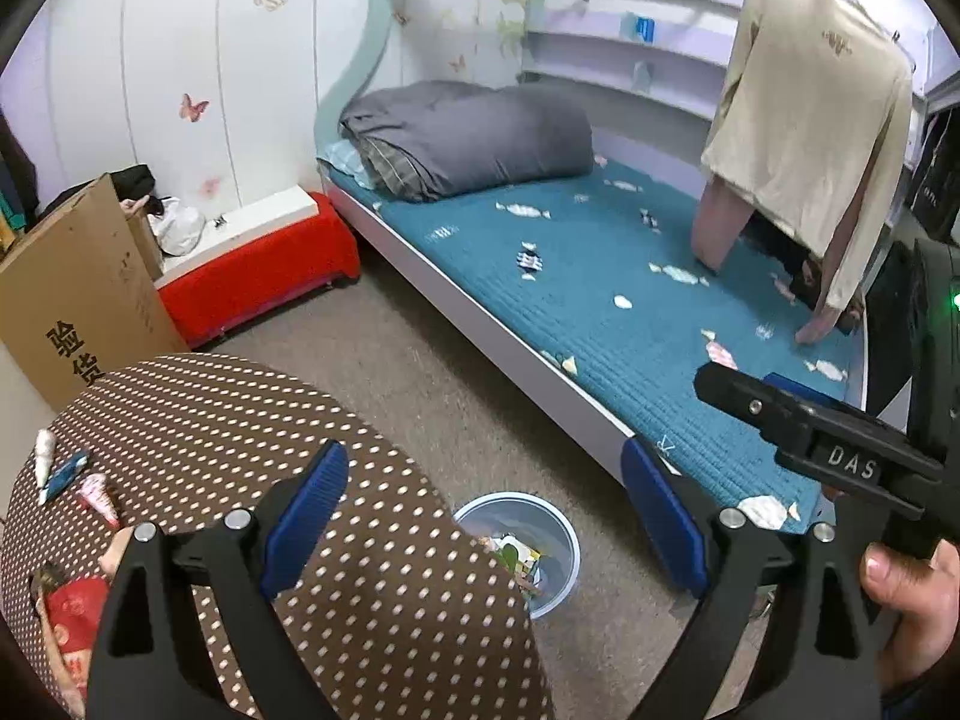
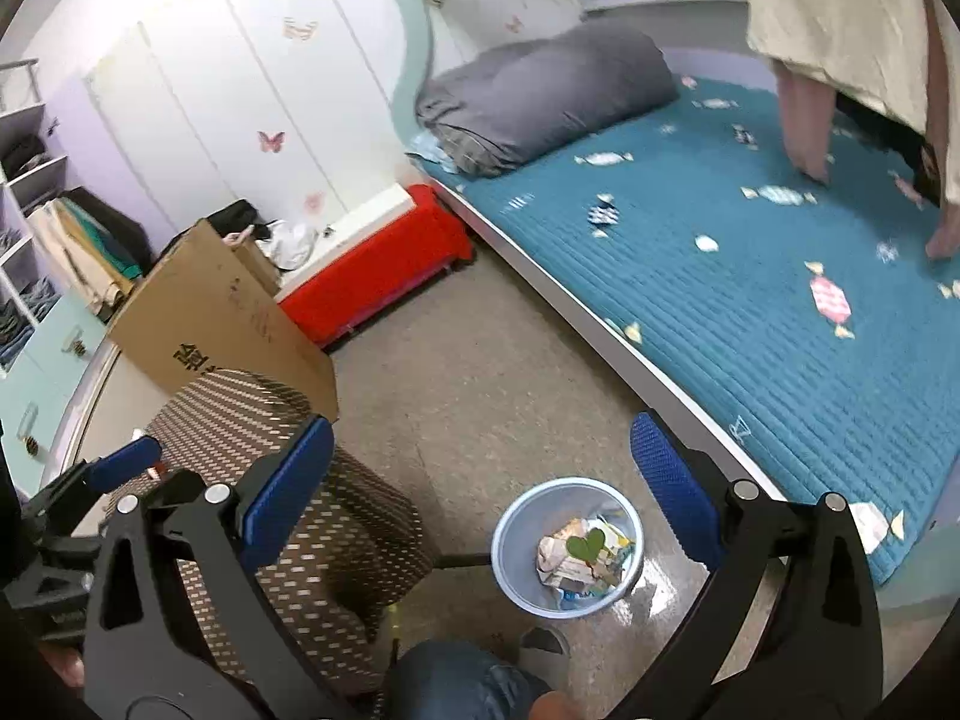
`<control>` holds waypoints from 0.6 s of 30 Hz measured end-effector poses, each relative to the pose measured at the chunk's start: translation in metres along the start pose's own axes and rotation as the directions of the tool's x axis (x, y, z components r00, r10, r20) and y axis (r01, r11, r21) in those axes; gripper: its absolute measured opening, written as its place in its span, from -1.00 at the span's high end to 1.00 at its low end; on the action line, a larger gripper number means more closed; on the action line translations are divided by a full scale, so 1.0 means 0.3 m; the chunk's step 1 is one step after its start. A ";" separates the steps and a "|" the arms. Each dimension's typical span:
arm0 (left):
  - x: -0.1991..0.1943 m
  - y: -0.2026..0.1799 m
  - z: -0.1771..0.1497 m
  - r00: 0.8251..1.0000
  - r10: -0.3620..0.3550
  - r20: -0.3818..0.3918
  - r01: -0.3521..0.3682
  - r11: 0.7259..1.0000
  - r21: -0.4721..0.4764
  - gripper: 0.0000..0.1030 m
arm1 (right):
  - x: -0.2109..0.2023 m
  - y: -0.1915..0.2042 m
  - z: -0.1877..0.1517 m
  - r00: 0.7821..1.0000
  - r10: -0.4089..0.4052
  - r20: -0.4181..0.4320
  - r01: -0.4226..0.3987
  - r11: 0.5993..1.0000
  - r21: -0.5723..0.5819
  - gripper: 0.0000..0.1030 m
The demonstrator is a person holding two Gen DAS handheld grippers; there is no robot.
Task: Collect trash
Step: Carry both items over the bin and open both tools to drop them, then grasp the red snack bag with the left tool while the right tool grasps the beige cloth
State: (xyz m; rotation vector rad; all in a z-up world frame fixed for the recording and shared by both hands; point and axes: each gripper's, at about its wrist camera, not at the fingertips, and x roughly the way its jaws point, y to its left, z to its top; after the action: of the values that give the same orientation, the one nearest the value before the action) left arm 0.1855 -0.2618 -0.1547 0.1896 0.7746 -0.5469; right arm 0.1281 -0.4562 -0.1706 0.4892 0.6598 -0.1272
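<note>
A small bedroom seen from two hand-held grippers. The left gripper hangs above a round table covered in a brown polka-dot cloth, its blue-padded fingers spread wide and holding nothing. The right gripper hovers over the floor, its fingers also spread wide and empty.

The trash still to collect lies on the table's far left side: a white paper cone, a blue wrapper, a pink-and-white wrapper and a red packet at the table's near-left edge. A pale blue wastebasket stands on the floor just beside the table, between it and the bed. It already holds crumpled paper and a green heart-shaped scrap.

Judged from this, the next step is another pickup from the table. To do it well, swing the left gripper toward the wrappers, lower one finger on each side of a single piece, and close near the cloth without pinching it. Thin wrappers slip easily, so grip the bulkiest part, then carry it directly above the wastebasket before releasing.
</note>
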 end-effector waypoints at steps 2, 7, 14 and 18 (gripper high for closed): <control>-0.057 0.023 -0.013 1.000 0.000 0.023 0.000 1.000 -0.014 -0.77 | -0.032 0.057 0.003 1.000 0.013 0.012 -0.012 1.000 -0.024 -0.88; -0.159 0.075 -0.031 0.998 -0.001 0.066 0.004 0.999 -0.042 -0.78 | -0.087 0.177 0.001 0.999 0.034 0.025 -0.032 0.997 -0.072 -0.88; -0.292 0.168 -0.069 0.991 0.028 0.132 -0.016 0.996 -0.088 -0.78 | -0.138 0.336 -0.017 0.997 0.066 0.036 -0.060 0.988 -0.142 -0.88; -0.343 0.244 -0.108 0.988 0.054 0.142 -0.035 0.991 -0.132 -0.80 | -0.127 0.421 -0.037 0.997 0.079 0.021 -0.074 0.981 -0.181 -0.88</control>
State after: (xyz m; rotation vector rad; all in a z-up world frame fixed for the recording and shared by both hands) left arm 0.1446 -0.1474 -0.1075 0.0463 0.6603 -0.4607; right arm 0.1254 -0.3414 -0.1047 0.3377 0.6174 -0.0015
